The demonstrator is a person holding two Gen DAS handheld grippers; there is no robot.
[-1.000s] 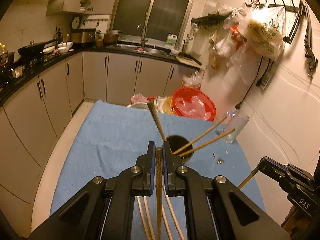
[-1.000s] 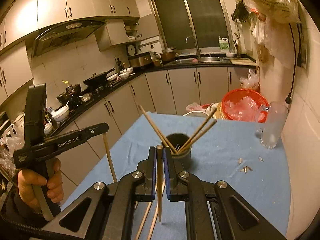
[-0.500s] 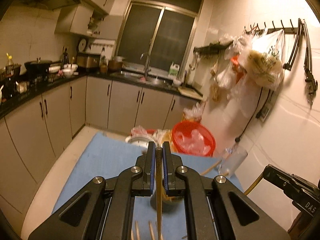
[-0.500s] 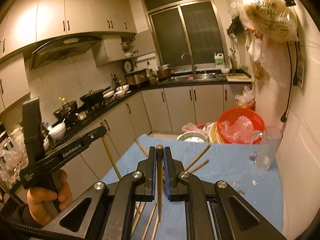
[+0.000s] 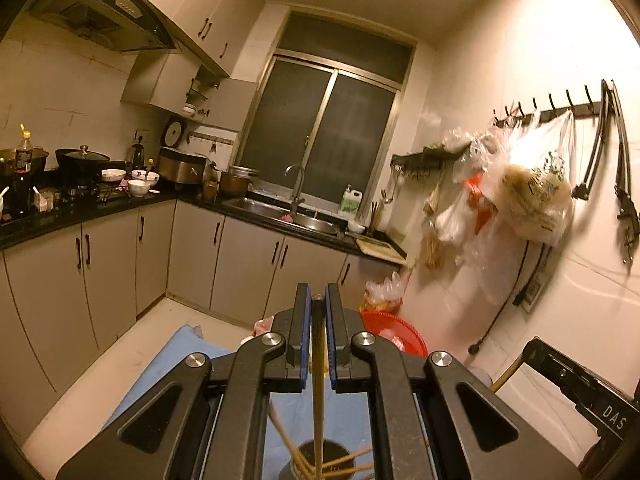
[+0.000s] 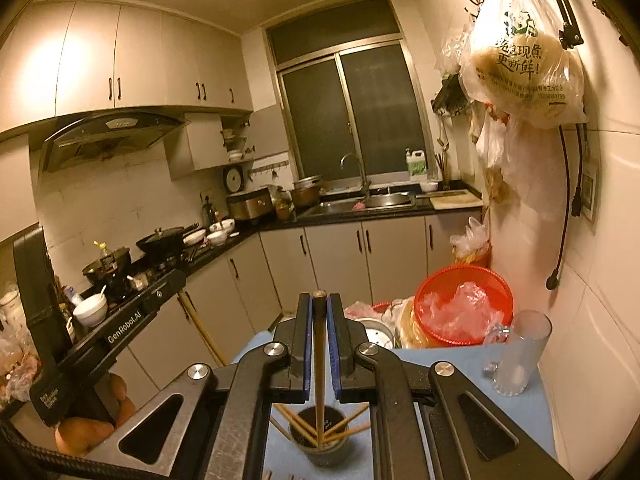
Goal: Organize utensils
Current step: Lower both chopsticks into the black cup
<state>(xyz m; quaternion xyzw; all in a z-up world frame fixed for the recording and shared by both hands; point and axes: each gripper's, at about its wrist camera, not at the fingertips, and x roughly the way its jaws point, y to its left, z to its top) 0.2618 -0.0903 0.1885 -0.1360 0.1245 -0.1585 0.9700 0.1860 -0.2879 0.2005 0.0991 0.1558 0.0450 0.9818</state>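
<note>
In the left wrist view my left gripper (image 5: 318, 300) is shut on a wooden chopstick (image 5: 319, 380) that hangs down toward a dark cup (image 5: 320, 460) holding several chopsticks. The right gripper (image 5: 534, 350) shows at the right edge with its own chopstick (image 5: 506, 374). In the right wrist view my right gripper (image 6: 319, 296) is shut on a chopstick (image 6: 319, 360) whose lower end lines up with the mouth of the cup (image 6: 320, 448). At the left, a hand (image 6: 92, 428) holds the left gripper (image 6: 178, 280), with a chopstick (image 6: 200, 328) slanting down from it.
The cup stands on a table under a blue cloth (image 6: 500, 408). At its far end sit a red basket (image 6: 464, 304), a glass mug (image 6: 520, 352) and a metal bowl (image 6: 376, 334). The white wall (image 5: 560, 280) runs close on the right. Loose chopsticks (image 6: 268, 474) lie near the front.
Both grippers have risen and tipped upward, so the cup and the table have slid to the bottom of both views. Each still holds its chopstick.
</note>
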